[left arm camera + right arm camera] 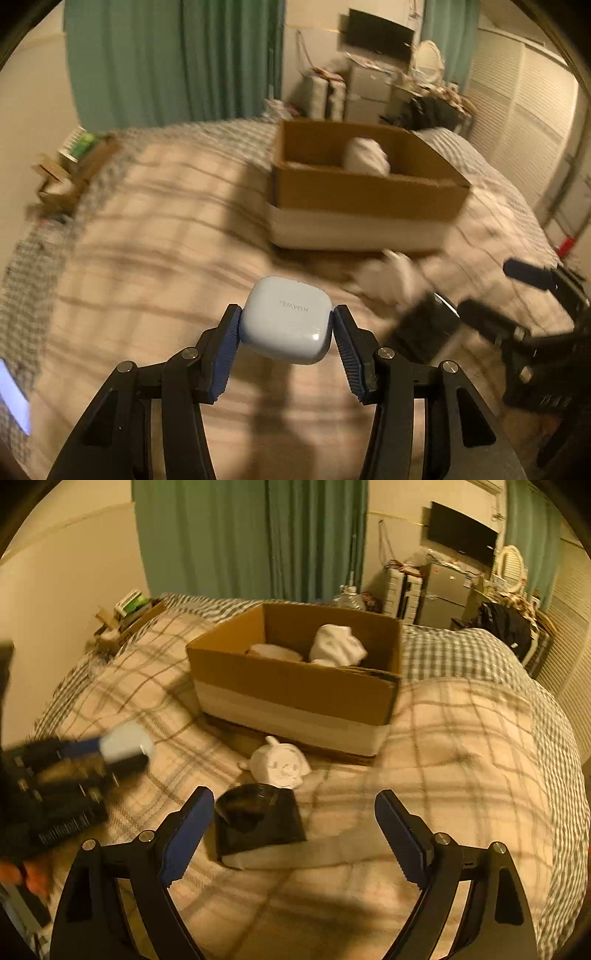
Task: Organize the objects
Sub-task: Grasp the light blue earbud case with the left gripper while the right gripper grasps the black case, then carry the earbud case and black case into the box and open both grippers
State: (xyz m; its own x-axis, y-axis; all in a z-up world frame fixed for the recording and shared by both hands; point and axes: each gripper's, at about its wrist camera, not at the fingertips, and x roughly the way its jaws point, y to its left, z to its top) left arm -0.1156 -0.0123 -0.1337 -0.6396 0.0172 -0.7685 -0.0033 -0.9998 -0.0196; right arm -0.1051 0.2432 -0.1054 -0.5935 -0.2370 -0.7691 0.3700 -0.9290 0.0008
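Left gripper is clamped on the pale blue, rounded-square plastic earbud case, pads pressing its two flat sides, and it's carried up off the plaid-covered bed. Dead ahead and a little to the right sits the open brown cardboard box with a white taped base, its long side facing us, near wall standing between case and interior. So the coming move looks like forward, over that rim, then let go. Inside there's already a crumpled white lump toward the back, with free floor to its left.

Right gripper hangs spread wide and holding nothing, just above a black square dish-like block; a small white figurine lies beyond it, near the box front. Left is plainly the loaded one, with an open lane to the box.
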